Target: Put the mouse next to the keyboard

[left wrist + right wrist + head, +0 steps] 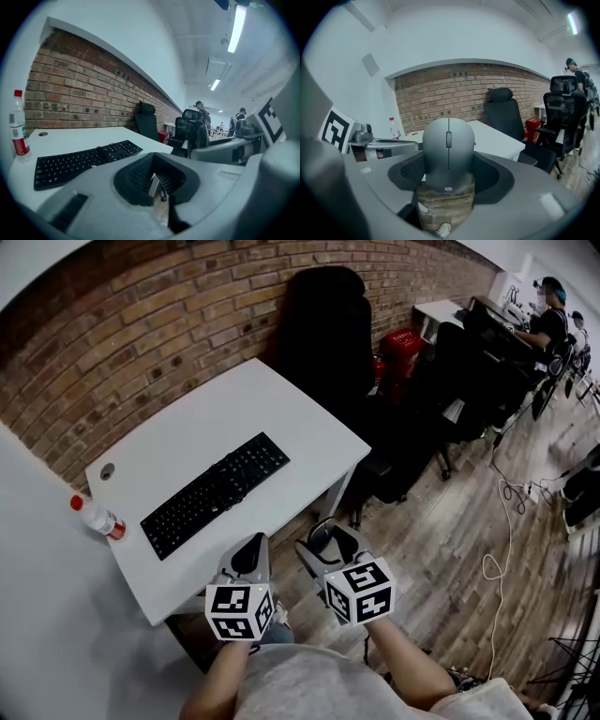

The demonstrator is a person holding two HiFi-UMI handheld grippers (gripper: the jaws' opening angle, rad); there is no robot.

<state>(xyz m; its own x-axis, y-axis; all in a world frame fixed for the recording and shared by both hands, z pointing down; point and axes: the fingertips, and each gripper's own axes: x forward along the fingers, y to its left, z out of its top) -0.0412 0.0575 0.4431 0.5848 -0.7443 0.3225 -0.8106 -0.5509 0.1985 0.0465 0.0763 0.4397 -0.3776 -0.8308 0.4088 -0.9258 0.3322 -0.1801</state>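
A black keyboard [217,491] lies at an angle on the white desk [206,418], and in the left gripper view the keyboard [79,161] is ahead and to the left. My right gripper [330,542] is shut on a grey mouse [448,152] and hangs off the desk's front edge, above the wooden floor. The mouse stands upright between the jaws, with its scroll wheel facing the camera. My left gripper [249,557] hovers over the desk's near edge, right of the keyboard's near end. Its jaws are closed together with nothing between them.
A water bottle [97,517] with a red cap stands at the desk's left edge. A black office chair [323,329] sits at the desk's far right end by the brick wall. Further right are more chairs, a red object [403,348], seated people and a floor cable [492,568].
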